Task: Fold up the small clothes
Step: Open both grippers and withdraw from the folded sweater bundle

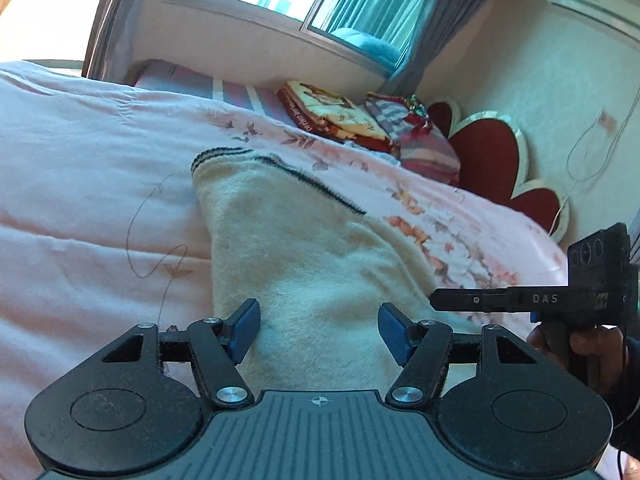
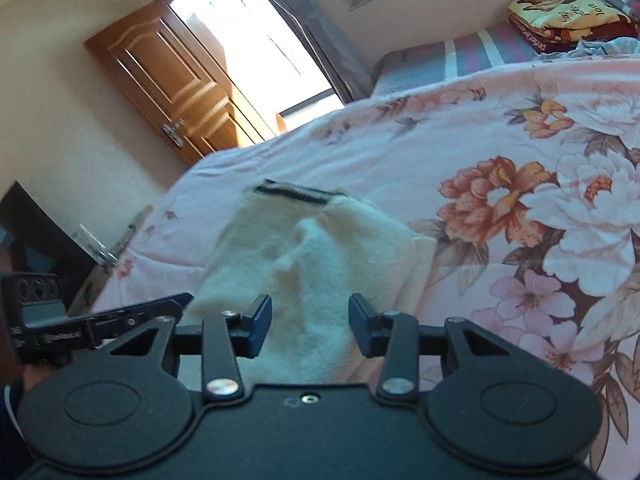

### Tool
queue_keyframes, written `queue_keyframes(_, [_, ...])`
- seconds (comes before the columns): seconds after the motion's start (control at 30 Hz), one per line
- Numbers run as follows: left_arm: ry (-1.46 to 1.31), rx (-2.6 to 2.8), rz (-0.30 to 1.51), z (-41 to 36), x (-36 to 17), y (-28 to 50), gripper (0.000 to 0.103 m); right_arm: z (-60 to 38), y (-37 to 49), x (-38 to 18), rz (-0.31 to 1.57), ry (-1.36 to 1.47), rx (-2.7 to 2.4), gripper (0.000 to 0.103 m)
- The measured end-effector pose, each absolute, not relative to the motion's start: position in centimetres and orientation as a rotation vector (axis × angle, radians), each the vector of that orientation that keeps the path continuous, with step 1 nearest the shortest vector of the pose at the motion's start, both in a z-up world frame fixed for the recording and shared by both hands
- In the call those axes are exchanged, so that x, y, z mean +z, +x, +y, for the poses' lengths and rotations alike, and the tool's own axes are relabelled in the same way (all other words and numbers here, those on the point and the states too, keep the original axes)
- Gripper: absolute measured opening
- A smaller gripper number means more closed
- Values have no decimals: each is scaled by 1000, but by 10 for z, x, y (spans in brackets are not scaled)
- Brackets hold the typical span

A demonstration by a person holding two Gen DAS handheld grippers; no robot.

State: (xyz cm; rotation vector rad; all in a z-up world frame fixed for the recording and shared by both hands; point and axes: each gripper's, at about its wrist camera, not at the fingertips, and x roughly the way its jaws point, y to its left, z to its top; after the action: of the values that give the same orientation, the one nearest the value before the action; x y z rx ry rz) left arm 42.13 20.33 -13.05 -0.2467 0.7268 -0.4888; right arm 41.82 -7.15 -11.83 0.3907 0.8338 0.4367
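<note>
Nearest, at the bottom of the left wrist view, the left gripper is seen with its blue pads set well apart; nothing is pinched between them, though the cream fleece garment lies under the gap. In the lower part of the right wrist view, the right gripper is held with a narrower gap between its dark blue pads, and the same garment shows through that gap; the pads appear clear of the cloth, though the blur makes this uncertain. At the right edge of the left view, a hand is wrapped around the other tool's handle. The garment is spread on the pink floral bedspread at the centre of both frames, its black-striped hem turned away from the cameras. Farther off, folded blankets are stacked in the upper middle of the left view beside a red heart-shaped headboard, and a wooden door is seen at the upper left of the right view.
</note>
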Motion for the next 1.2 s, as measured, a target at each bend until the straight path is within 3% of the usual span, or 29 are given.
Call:
queue_keyframes(0.03, [-220,-481,720,200,-131,421,65,-76,419,-125,828,421,435,25])
queue_keyframes(0.1, [-148,-468,703,196,-128,416,65,-83,416,-127,821,471,436,24])
queue_keyframes(0.2, [-88,-387,640,194,-122,400,65,-78,398,-112,763,409,403,31])
queue_keyframes(0.23, [-78,-356,609,193,-119,391,65,-75,388,-104,724,367,388,39])
queue_keyframes(0.43, [-36,-350,541,185,-112,332,65,-46,313,-69,578,151,518,35])
queue_keyframes(0.6, [57,-416,538,170,-108,307,65,-22,283,-68,594,-12,593,35])
queue_keyframes(0.8, [67,-421,617,166,-113,310,65,-16,294,-93,684,-81,473,28])
queue_keyframes(1.0, [127,-409,613,164,-122,295,65,-26,296,-113,751,-38,399,35])
queue_keyframes(1.2, [41,-380,635,174,-117,293,65,-24,274,-75,607,20,426,33])
